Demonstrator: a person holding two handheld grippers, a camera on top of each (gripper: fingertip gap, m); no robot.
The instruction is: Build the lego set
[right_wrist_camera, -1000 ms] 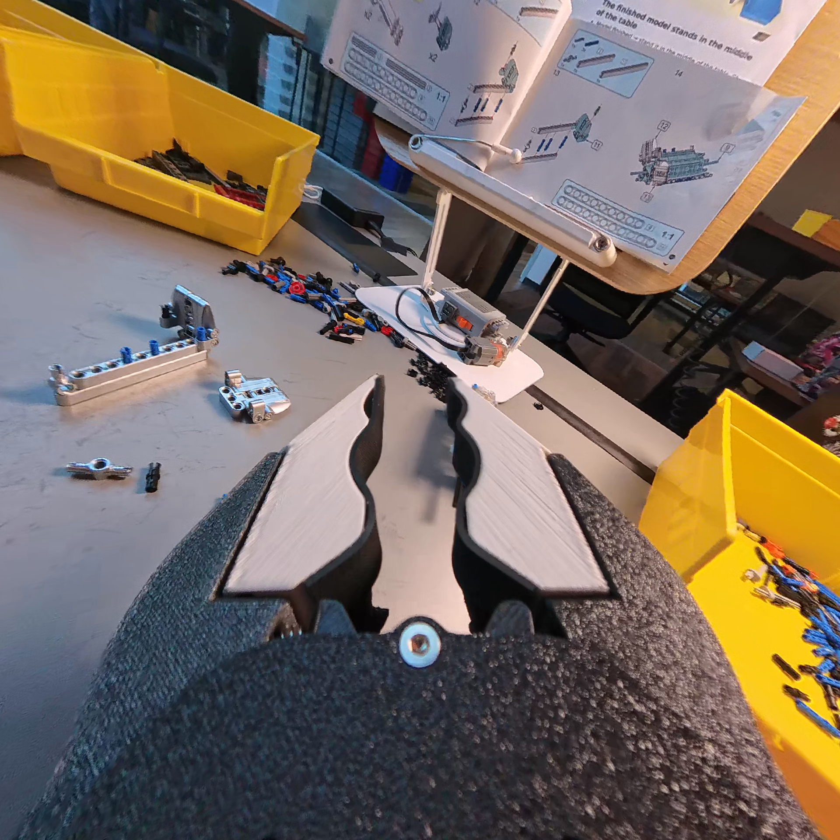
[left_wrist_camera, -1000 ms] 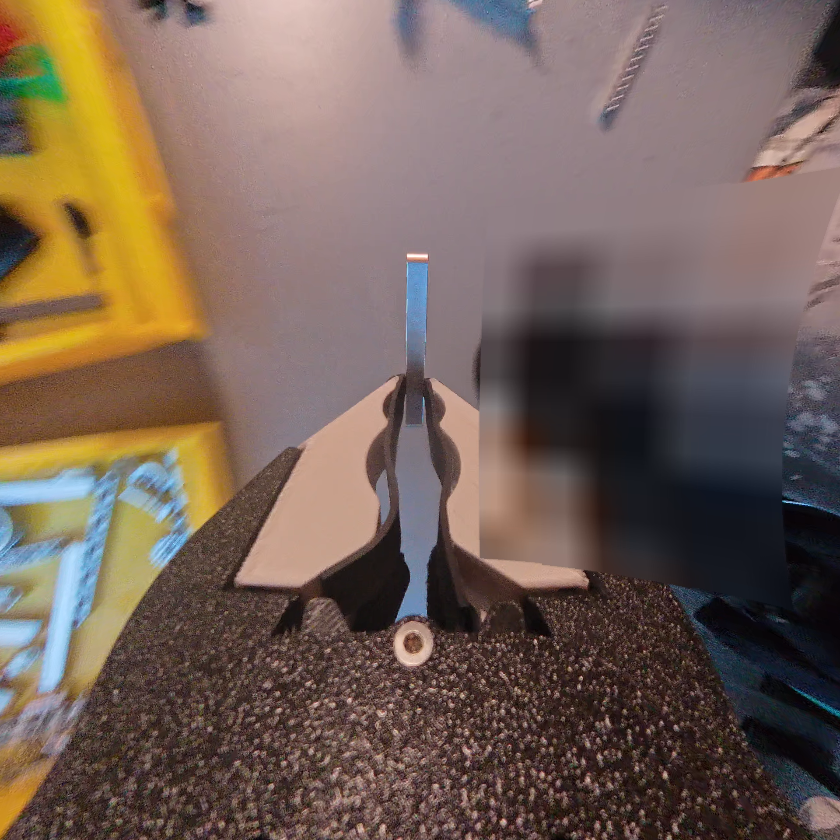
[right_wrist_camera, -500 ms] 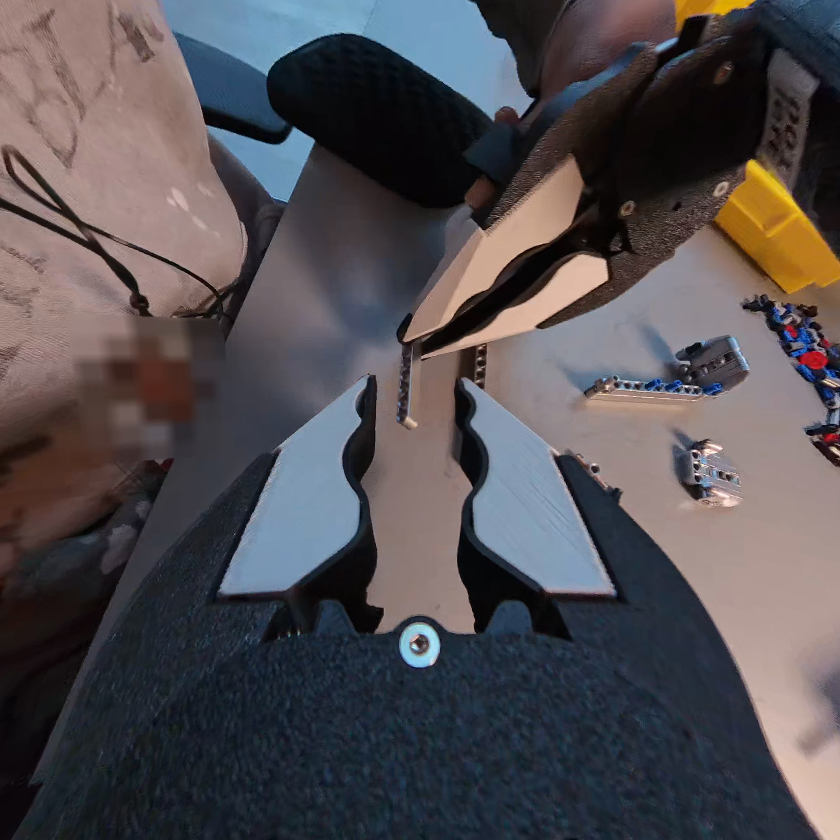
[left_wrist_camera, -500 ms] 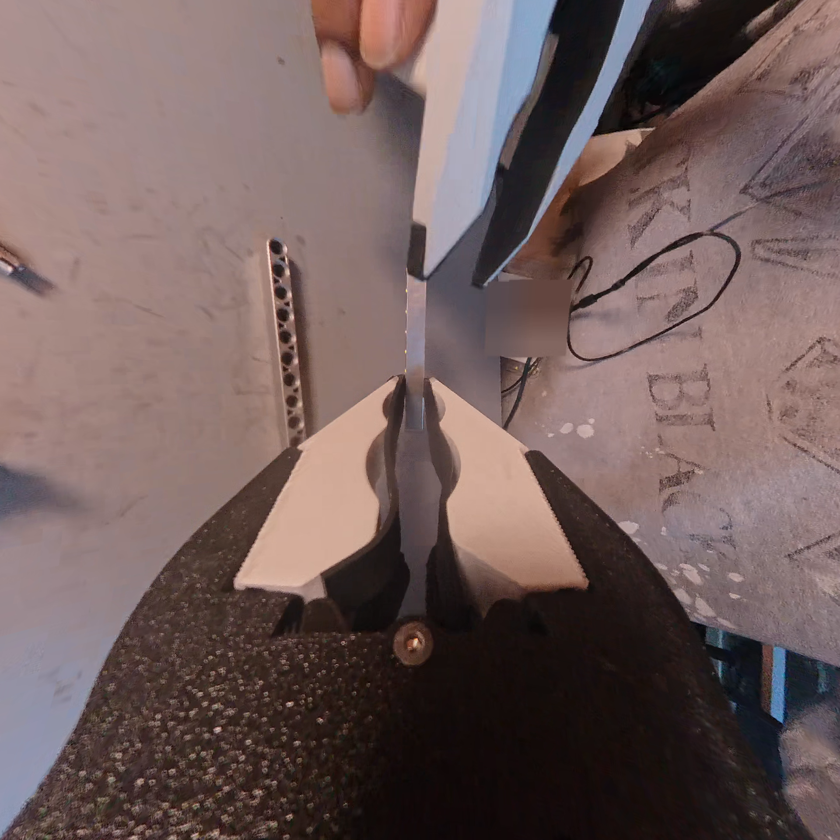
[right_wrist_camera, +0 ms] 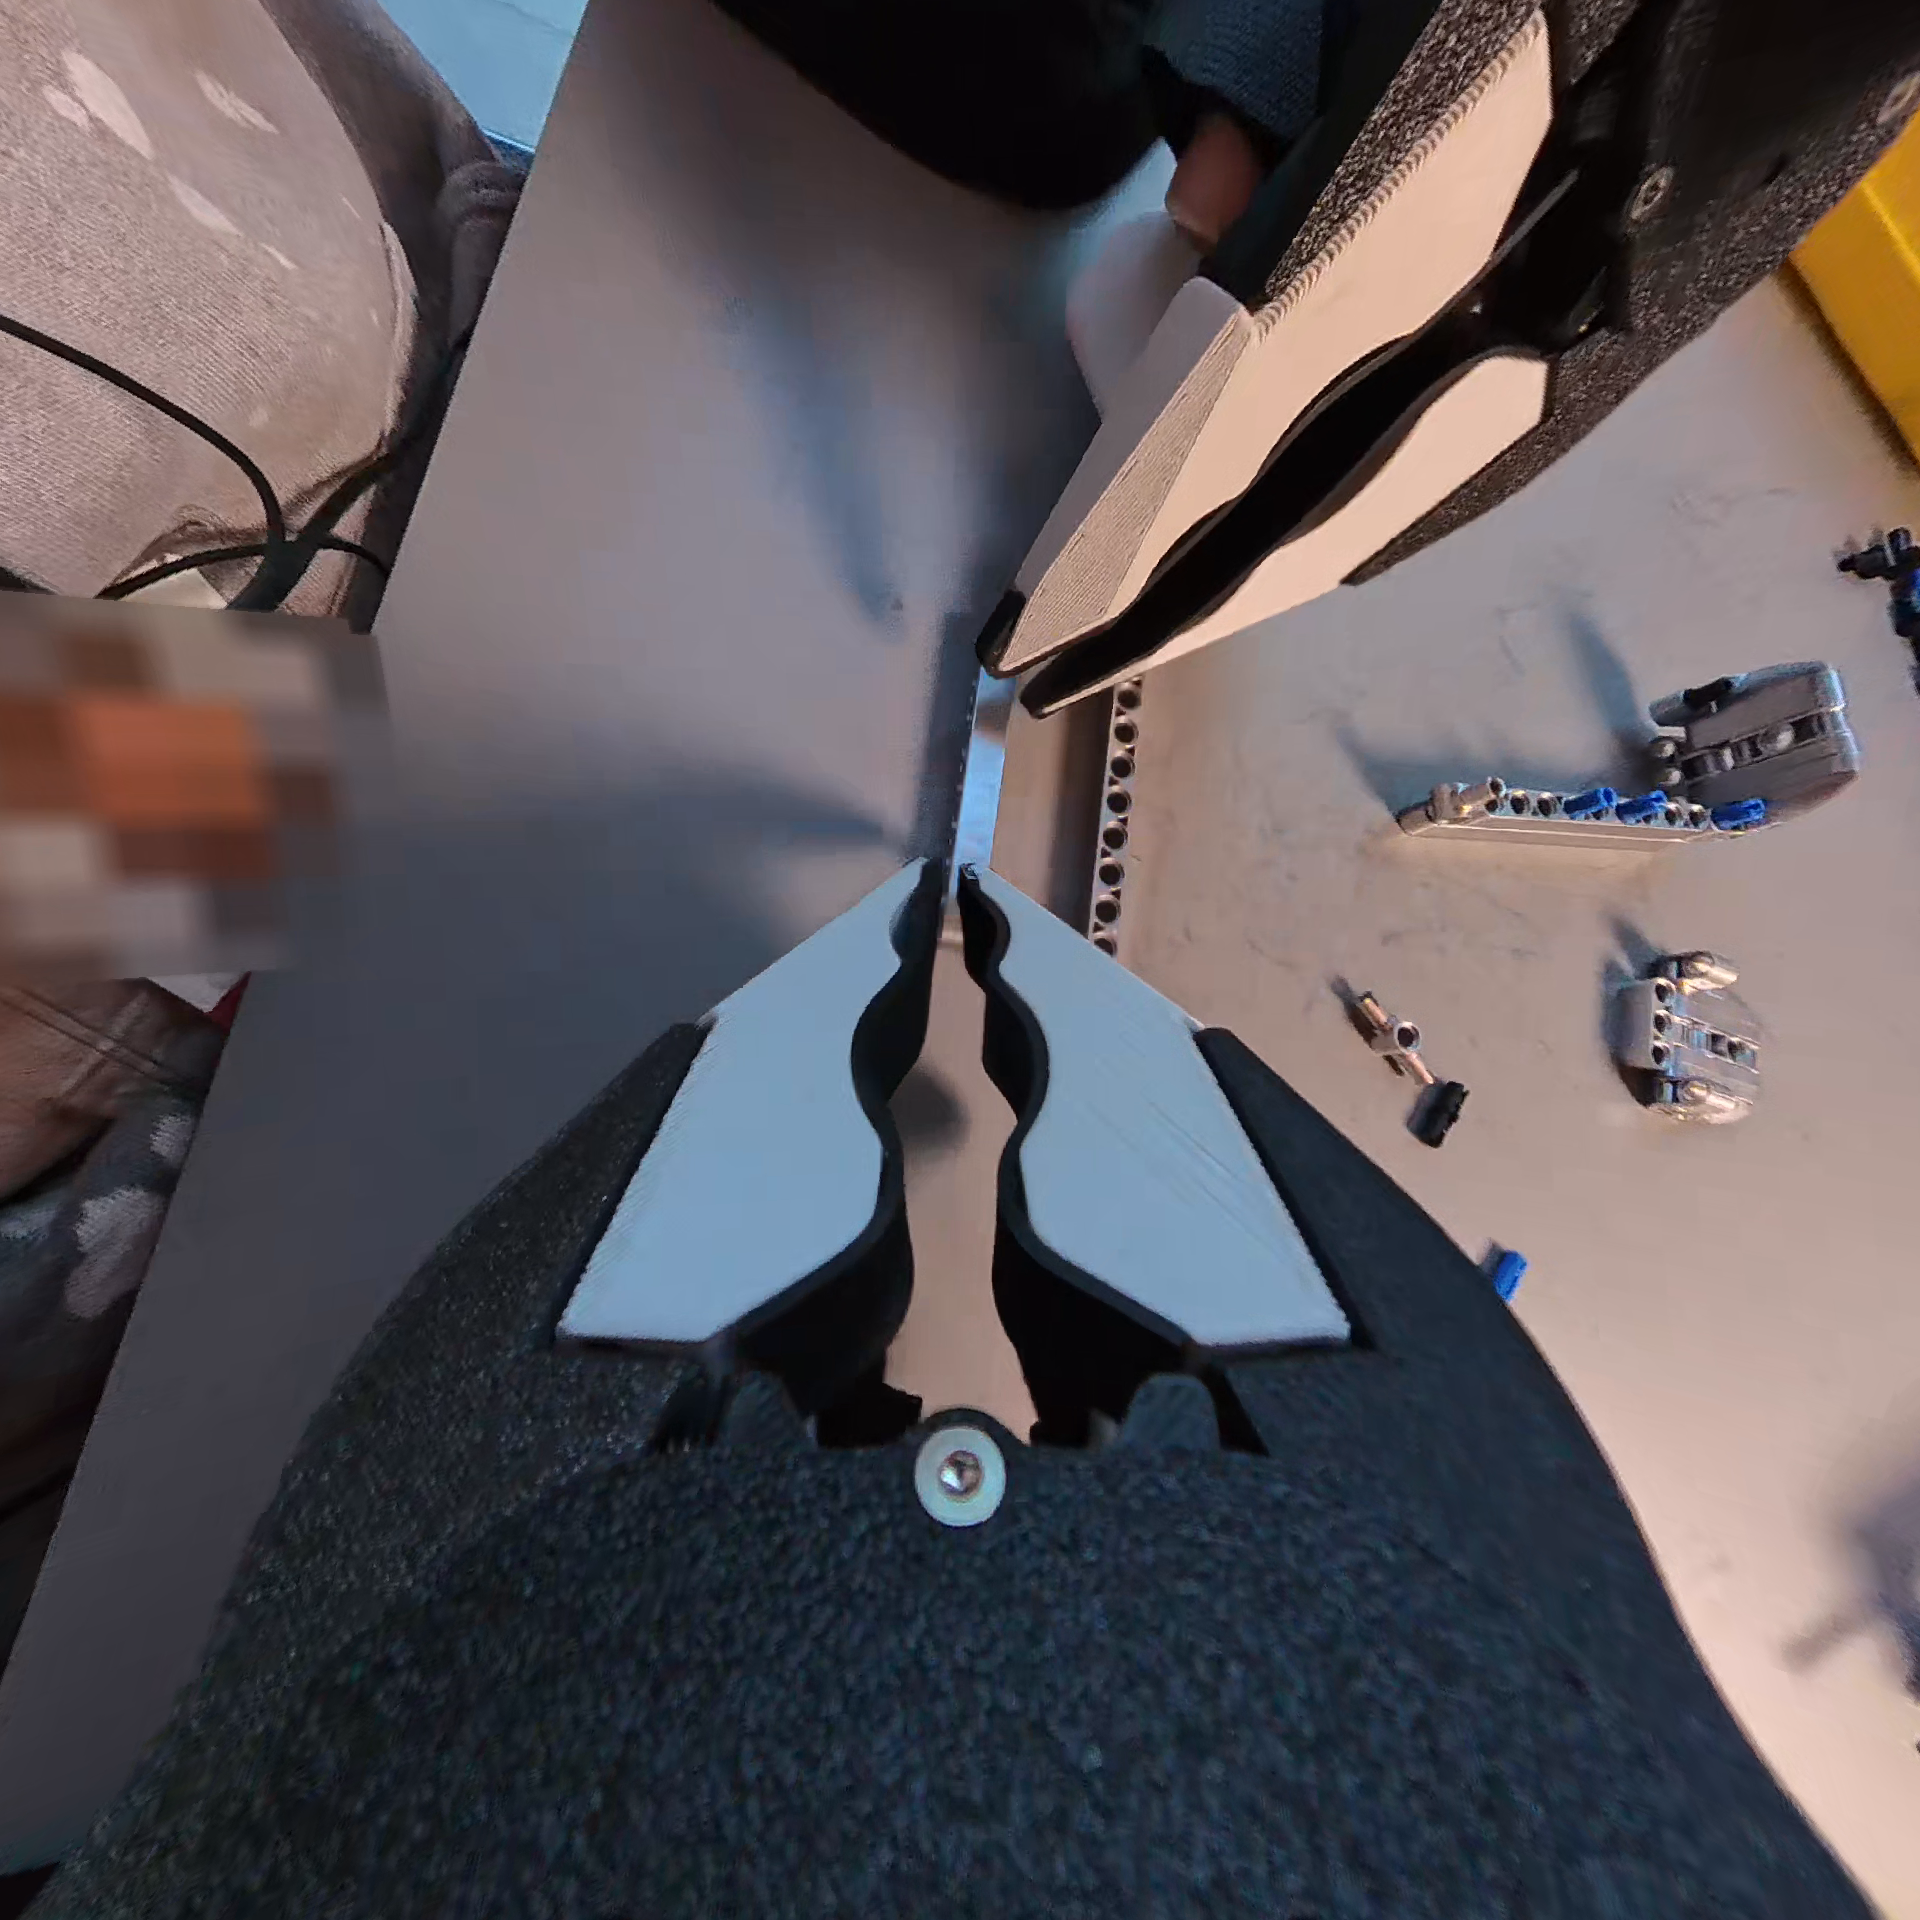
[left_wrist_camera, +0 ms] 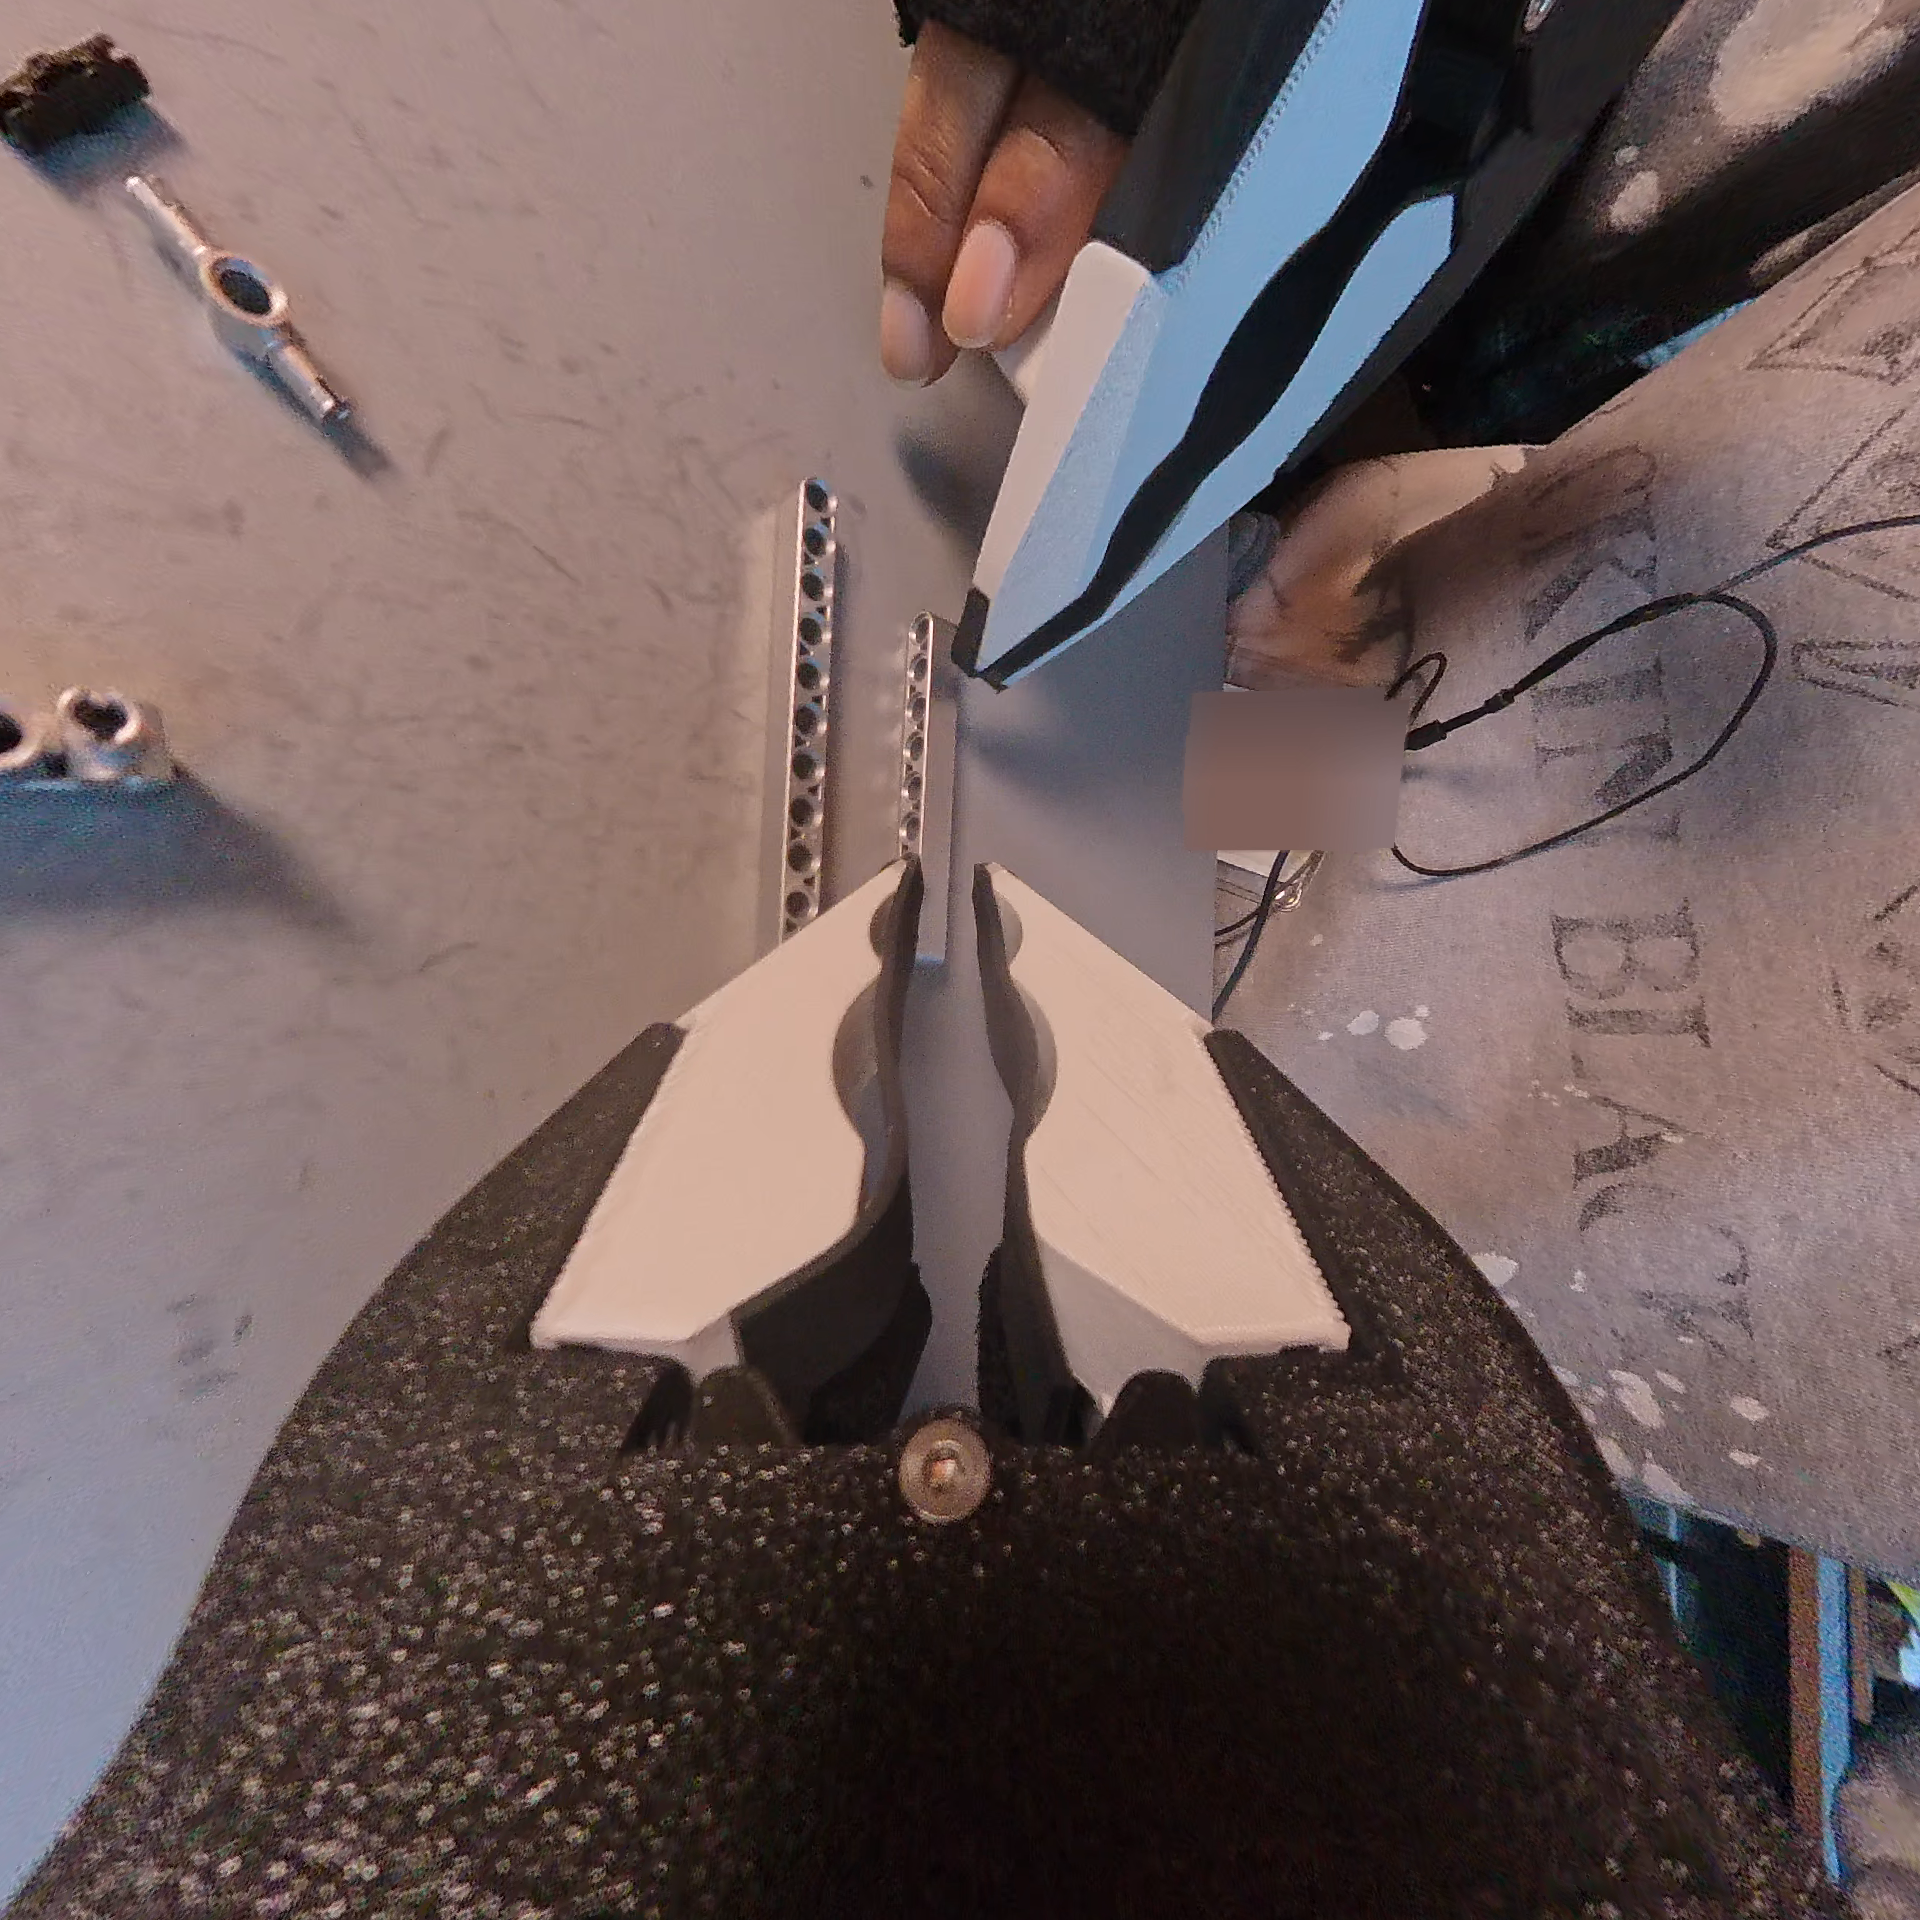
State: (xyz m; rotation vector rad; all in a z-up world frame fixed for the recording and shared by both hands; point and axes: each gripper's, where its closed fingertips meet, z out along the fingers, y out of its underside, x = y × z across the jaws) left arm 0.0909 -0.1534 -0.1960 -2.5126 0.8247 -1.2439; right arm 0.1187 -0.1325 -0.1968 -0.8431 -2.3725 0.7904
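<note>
Two long grey hole-lined beams show: one lies on the table, one is held. Two tools appear. One grey-blue assembly, one small grey block, one grey connector, one black pin.

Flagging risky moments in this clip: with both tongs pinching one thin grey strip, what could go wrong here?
1. The left tongs and right tongs grip only the ends of the holed strip, so a twist might make it slip out.
2. A dropped strip could land on the second strip on the table and knock it aside.
</note>
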